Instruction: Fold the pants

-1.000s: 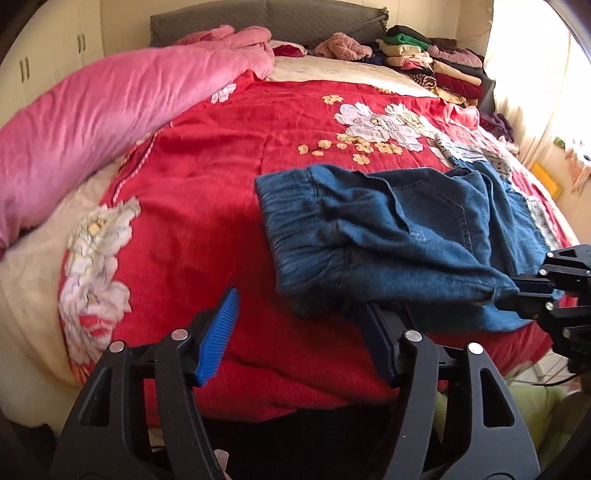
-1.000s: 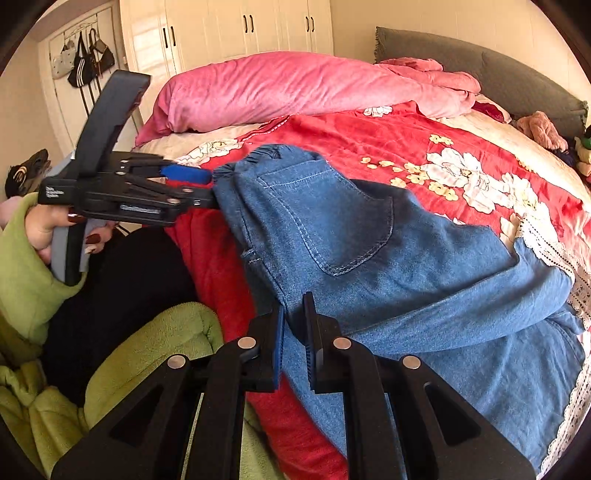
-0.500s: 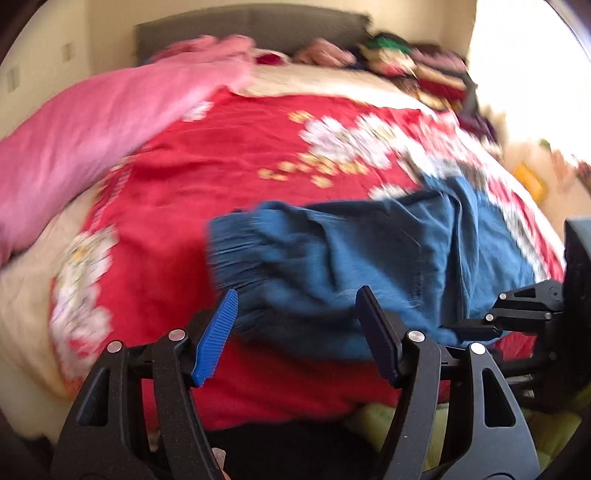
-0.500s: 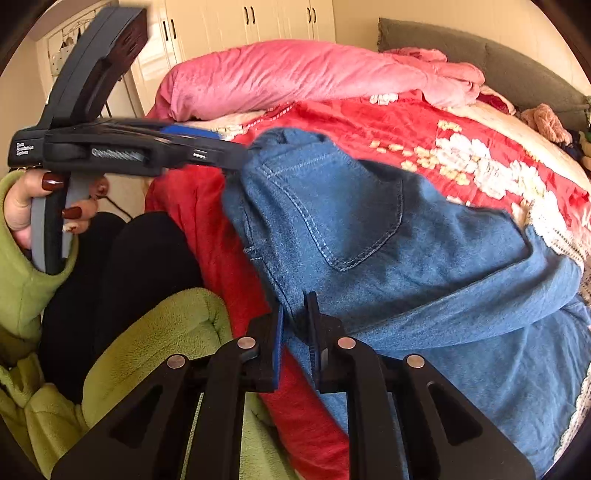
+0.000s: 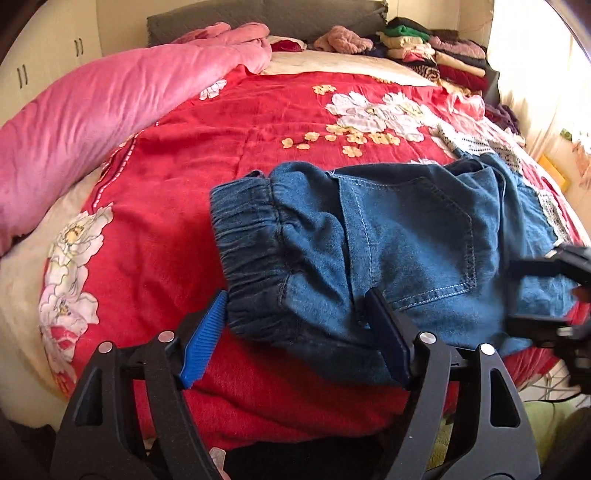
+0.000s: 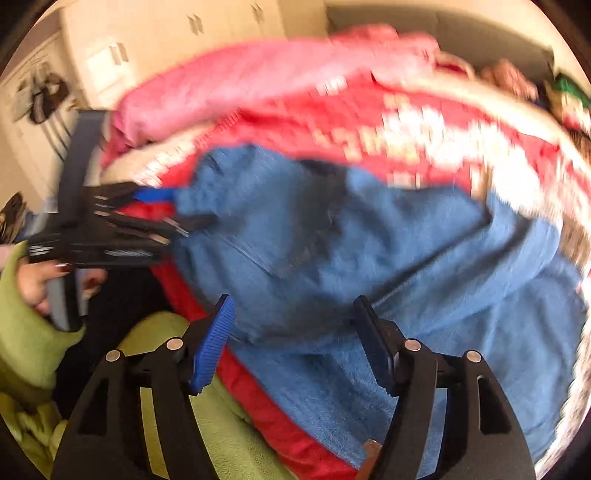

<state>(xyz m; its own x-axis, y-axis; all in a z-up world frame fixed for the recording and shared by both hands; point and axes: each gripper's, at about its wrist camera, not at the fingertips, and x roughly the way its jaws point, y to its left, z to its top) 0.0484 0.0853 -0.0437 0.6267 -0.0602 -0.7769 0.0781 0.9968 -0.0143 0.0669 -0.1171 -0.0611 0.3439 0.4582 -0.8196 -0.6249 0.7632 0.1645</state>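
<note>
Blue denim pants lie folded on the red floral bedspread, elastic waistband toward me. My left gripper straddles the near waistband corner. Its jaws are opening, and the denim lies between the blue pads without being pinched. From the right wrist view the picture is blurred. There my right gripper is also opening, its pads wide apart over the near edge of the pants. The left gripper shows at that view's left, at the waistband. The right gripper shows at the left wrist view's right edge.
A pink quilt is bunched along the bed's left side. Stacks of folded clothes sit by the grey headboard. A person's hand in a green sleeve holds the left tool. White wardrobes stand behind.
My right gripper was shut on the pants' near edge and now stands open. My left gripper has shifted so that the waistband corner lies between its jaws, which are slightly wider.
</note>
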